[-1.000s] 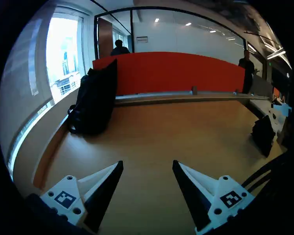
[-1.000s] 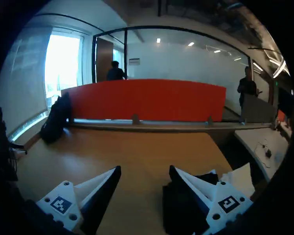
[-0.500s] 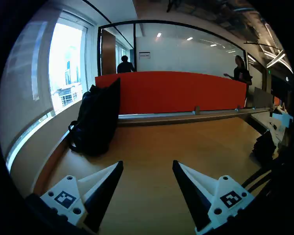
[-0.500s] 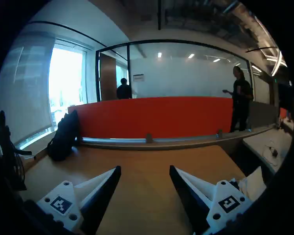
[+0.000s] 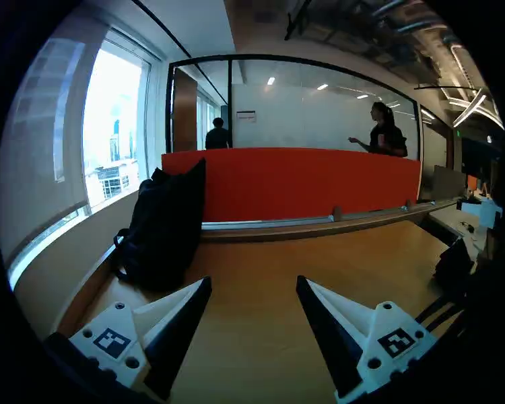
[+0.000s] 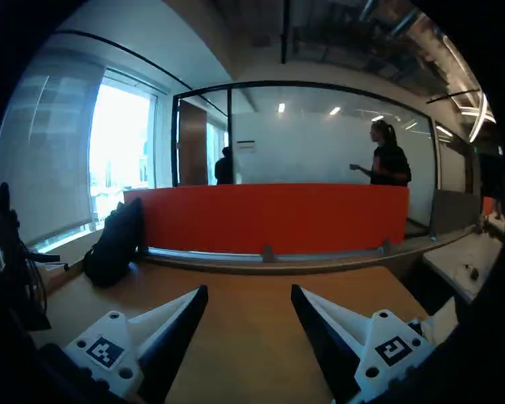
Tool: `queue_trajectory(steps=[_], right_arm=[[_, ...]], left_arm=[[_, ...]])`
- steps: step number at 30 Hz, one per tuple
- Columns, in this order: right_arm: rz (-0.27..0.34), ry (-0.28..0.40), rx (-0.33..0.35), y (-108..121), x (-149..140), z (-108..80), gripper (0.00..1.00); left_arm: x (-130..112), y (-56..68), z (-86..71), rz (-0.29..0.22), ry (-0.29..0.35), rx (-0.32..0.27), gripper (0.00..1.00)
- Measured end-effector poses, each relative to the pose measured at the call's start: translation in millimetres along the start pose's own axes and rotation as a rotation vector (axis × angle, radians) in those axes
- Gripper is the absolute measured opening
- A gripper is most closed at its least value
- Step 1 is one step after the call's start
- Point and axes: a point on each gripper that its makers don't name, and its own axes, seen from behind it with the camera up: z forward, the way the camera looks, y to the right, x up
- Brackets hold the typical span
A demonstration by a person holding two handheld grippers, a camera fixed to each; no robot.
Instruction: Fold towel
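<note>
While the left gripper [image 5: 253, 279] and right gripper [image 6: 249, 288] hang over the desk [image 5: 286, 259], their fingers [image 5: 178, 323] stand apart, holding nothing. A black bag [image 5: 161, 229] sits on it.

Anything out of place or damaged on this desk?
Nothing stands out: the black backpack stands upright beside the red partition, and the left tongs and right tongs are open, holding nothing.

We see wooden surface [image 5: 273, 262], blk backpack [image 5: 161, 229] upright on it by window side, red divider [image 5: 306, 182] along back edge
</note>
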Motion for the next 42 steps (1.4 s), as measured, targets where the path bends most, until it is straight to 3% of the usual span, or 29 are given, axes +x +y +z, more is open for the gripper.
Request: queue_trajectory(steps=[17,26,42], right_arm=[[0.017,0.109,-0.07,-19.0,-12.7,25.5,0.96],[-0.008,0.159,-0.096,-21.3,-24.7,41.5,0.96],[-0.007,0.175,-0.081,-25.6,-39.3,47.1,0.96]], left_arm=[[-16.6,-12.0,27.3,-0.003,0.082,0.014,0.93],[-36.1,-8.4,45.5,-0.008,0.124,0.017,0.94],[-79.8,-11.2,37.0,-0.007,0.17,0.067,0.93]])
